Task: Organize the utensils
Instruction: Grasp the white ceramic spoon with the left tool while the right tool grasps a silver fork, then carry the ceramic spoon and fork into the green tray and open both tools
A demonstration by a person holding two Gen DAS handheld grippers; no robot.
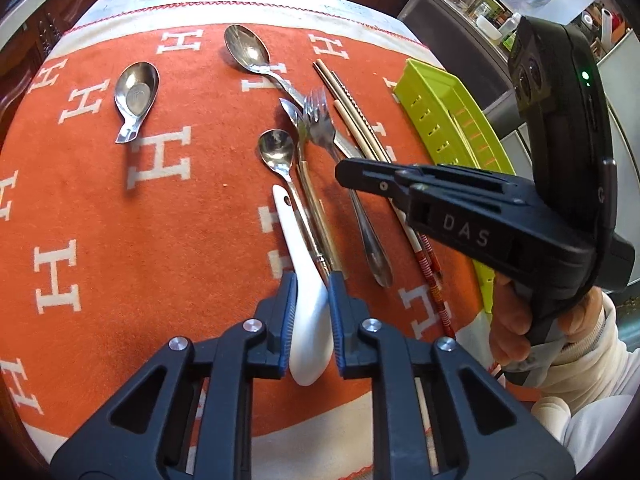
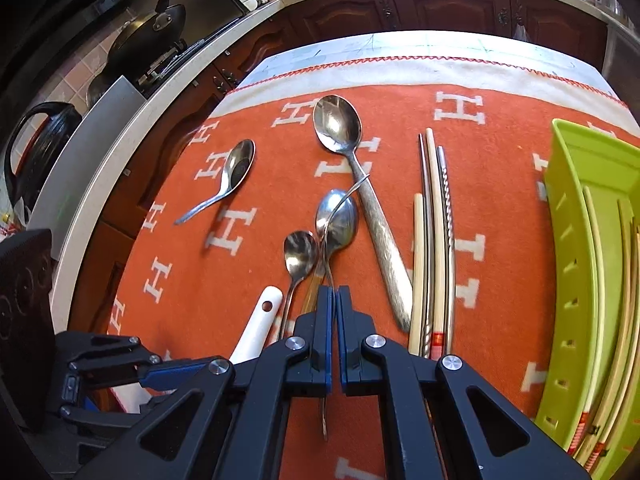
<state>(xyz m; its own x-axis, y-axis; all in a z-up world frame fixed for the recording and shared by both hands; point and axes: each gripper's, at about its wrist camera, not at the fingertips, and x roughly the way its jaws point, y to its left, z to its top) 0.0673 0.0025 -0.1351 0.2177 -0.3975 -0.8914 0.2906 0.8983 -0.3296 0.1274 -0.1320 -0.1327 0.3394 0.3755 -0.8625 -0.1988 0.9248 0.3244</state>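
We're over a kitchen table spread with an orange cloth (image 2: 172, 304) patterned in white H letters, dark wood cabinets (image 2: 440, 8) across the top of the right wrist view and a black pan (image 2: 152, 36) at its upper left.

First the container: the lime-green tray (image 2: 576, 264) runs down the right edge of the right wrist view, and in it lie several pale chopsticks (image 2: 624, 320), lengthwise, with red-banded ends at the lower right.

Now the tools. Our right gripper (image 2: 335, 300) at lower centre has its blue pads pressed nearly together on the thin handle of a fork (image 2: 327, 256); the fork runs up from the pads over a spoon bowl, seen edge-on. In the left wrist view our left gripper (image 1: 312, 288) sits at bottom centre, jaws narrowly parted around the bowl end of the white ceramic spoon (image 1: 308, 320); both pads appear to touch its sides, though we can't be sure how firmly.

Outward from there: a small teaspoon (image 2: 298, 258) just beside the white spoon's handle, a large tablespoon (image 2: 340, 124) above centre, and a short-handled steel soup spoon (image 2: 236, 168) well apart toward the left. Loose chopsticks (image 2: 434, 240), wood and metal, lie in a row between the tablespoon and the tray.
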